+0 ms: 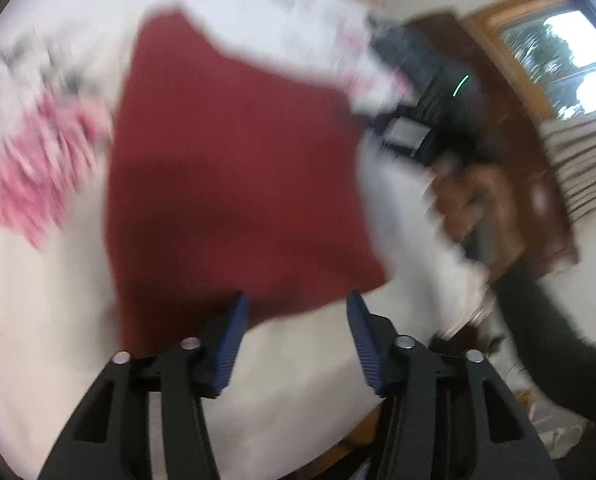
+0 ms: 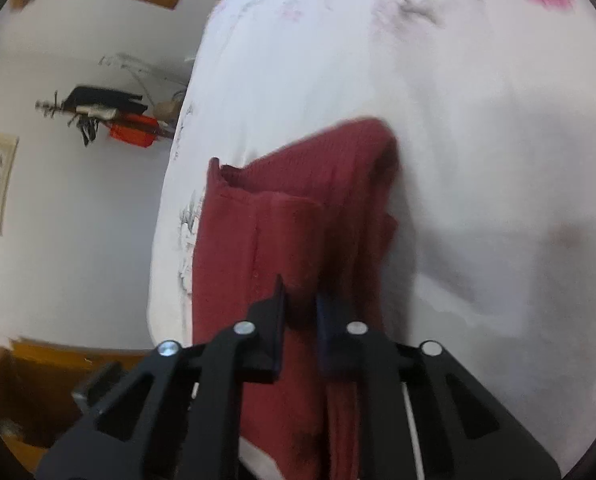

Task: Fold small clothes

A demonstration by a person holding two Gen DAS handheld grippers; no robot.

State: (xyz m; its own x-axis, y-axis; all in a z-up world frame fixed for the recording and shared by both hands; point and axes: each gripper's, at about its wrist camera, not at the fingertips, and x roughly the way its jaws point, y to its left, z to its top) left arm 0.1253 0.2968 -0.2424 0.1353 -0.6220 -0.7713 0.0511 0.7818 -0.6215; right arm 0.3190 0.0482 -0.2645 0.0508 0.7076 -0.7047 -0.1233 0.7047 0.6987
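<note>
**Red cloth: right clamped, left wide open**

Left wrist view: heavy motion blur. My left gripper (image 1: 296, 308) has its blue-padded fingers (image 1: 234, 340) spread wide with nothing between them. The tips sit right at the near edge of the dark red garment (image 1: 234, 168), which lies spread on the white floral bedsheet (image 1: 50, 280). I can't tell whether the tips touch the fabric. Over on the right I see my other hand (image 1: 470, 204) on the right gripper's handle, blurred.

Right wrist view: my right gripper (image 2: 300, 300) is nearly closed, pinching a fold of the dark red garment (image 2: 298, 208) between its fingers. The cloth is doubled over here, layers stacked, lying on the bedsheet (image 2: 478, 160) near its edge. White wall (image 2: 78, 260) beyond, with a shelf (image 2: 102, 100) of dark clutter.
</note>
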